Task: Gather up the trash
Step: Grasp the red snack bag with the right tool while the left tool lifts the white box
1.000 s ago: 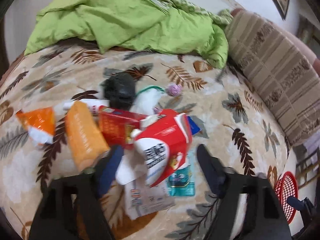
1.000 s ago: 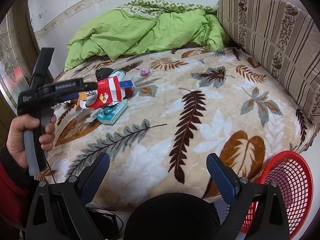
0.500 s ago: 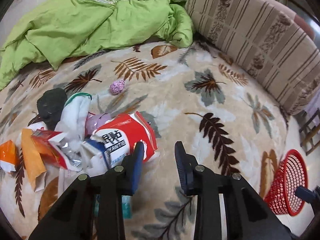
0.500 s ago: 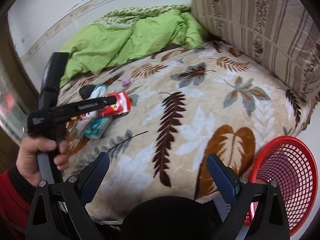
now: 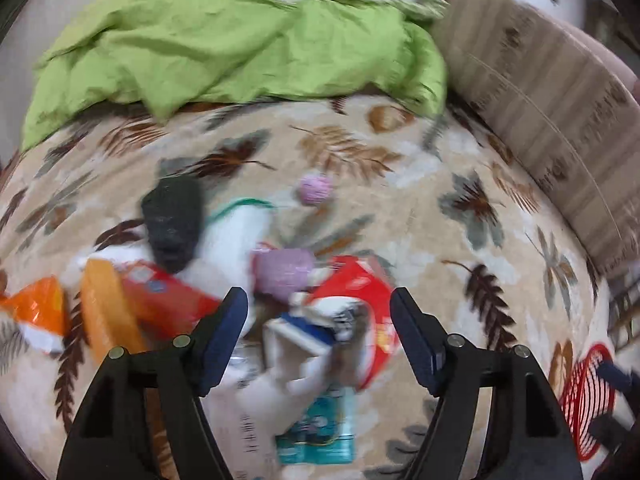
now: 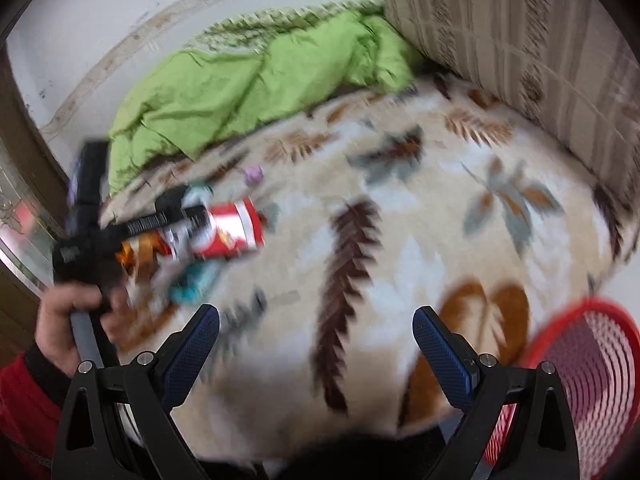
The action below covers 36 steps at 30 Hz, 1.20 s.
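Observation:
A heap of trash lies on the leaf-patterned blanket (image 5: 420, 208). In it are a red and white carton (image 5: 360, 292), an orange packet (image 5: 104, 312), a red packet (image 5: 164, 300), a teal packet (image 5: 320, 432) and a black lump (image 5: 172, 228). My left gripper (image 5: 318, 304) hangs over the heap with its jaws opening. The carton sits between its fingers, and a gap shows on the left side. In the right wrist view the carton (image 6: 232, 232) lies at the left gripper's tips. My right gripper (image 6: 316, 320) is open and holds nothing, well short of the heap.
A red mesh basket (image 6: 580, 380) stands off the bed's near right corner and shows in the left wrist view (image 5: 584, 396) too. A green quilt (image 5: 240, 40) is bunched at the back. A striped cushion (image 6: 520, 40) lines the right side. A small pink ball (image 5: 316, 188) lies beyond the heap.
The left jaws narrowed beside the carton half a second ago and now stand wide around it. The left view swung back over the heap. The right view shifted, and the basket looms larger.

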Available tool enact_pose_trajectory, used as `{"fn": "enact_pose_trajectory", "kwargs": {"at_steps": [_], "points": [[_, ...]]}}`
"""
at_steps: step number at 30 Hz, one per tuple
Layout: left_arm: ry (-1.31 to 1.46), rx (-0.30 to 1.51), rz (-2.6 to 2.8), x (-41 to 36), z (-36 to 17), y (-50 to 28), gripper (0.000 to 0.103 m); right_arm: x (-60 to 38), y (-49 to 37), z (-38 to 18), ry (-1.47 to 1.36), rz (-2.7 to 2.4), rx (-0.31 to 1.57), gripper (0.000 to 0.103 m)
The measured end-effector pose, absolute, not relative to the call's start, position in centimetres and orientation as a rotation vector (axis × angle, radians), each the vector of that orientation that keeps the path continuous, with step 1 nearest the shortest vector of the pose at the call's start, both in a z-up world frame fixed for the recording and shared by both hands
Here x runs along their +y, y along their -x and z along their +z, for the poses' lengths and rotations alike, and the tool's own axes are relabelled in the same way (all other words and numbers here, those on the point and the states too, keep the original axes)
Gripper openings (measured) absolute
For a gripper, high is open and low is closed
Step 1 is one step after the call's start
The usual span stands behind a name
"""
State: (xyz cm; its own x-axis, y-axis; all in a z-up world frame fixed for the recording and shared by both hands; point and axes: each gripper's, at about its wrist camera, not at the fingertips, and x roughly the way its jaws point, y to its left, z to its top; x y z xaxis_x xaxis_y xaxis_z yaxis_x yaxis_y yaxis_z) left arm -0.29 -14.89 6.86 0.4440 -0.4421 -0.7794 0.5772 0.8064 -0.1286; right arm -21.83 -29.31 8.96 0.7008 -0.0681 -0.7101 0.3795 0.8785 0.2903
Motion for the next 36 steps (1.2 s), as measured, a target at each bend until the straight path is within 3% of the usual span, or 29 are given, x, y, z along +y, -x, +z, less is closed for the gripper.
{"fn": "enact_pose_trajectory", "kwargs": {"at_steps": [3,10,14,15,17,25,35,36], "points": [[-0.21,0.926,-0.703,-17.1,6.2,1.7,0.073,-30.2,20.8,9.0,-0.482,-0.251,0.746,0.099],[-0.421,0.764,-0.699,-21.0,5.4,5.4,0.067,-34.5,21.2,8.8,-0.564,-0.336,0.722,0.099],[-0.487,0.663,-0.729,-22.6,6.4,7.5,0.053,-36.5,22.1,9.2,-0.601,-0.384,0.694,0.099],[-0.493,0.655,-0.751,-23.0,6.6,7.9,0.04,-36.9,22.4,9.4,-0.605,-0.395,0.684,0.099],[-0.487,0.691,-0.822,-23.7,6.3,8.6,0.034,-37.5,23.0,9.8,-0.604,-0.415,0.667,0.099],[-0.31,0.718,-0.843,-19.2,7.7,8.3,0.038,-37.9,23.7,10.7,-0.568,-0.418,0.661,0.099],[-0.216,0.747,-0.723,-10.2,8.8,7.8,0.042,-35.5,16.9,7.0,-0.7,-0.157,0.829,0.099],[-0.211,0.757,-0.706,-9.6,8.6,7.7,0.048,-35.1,16.2,6.8,-0.704,-0.151,0.838,0.099]]}}
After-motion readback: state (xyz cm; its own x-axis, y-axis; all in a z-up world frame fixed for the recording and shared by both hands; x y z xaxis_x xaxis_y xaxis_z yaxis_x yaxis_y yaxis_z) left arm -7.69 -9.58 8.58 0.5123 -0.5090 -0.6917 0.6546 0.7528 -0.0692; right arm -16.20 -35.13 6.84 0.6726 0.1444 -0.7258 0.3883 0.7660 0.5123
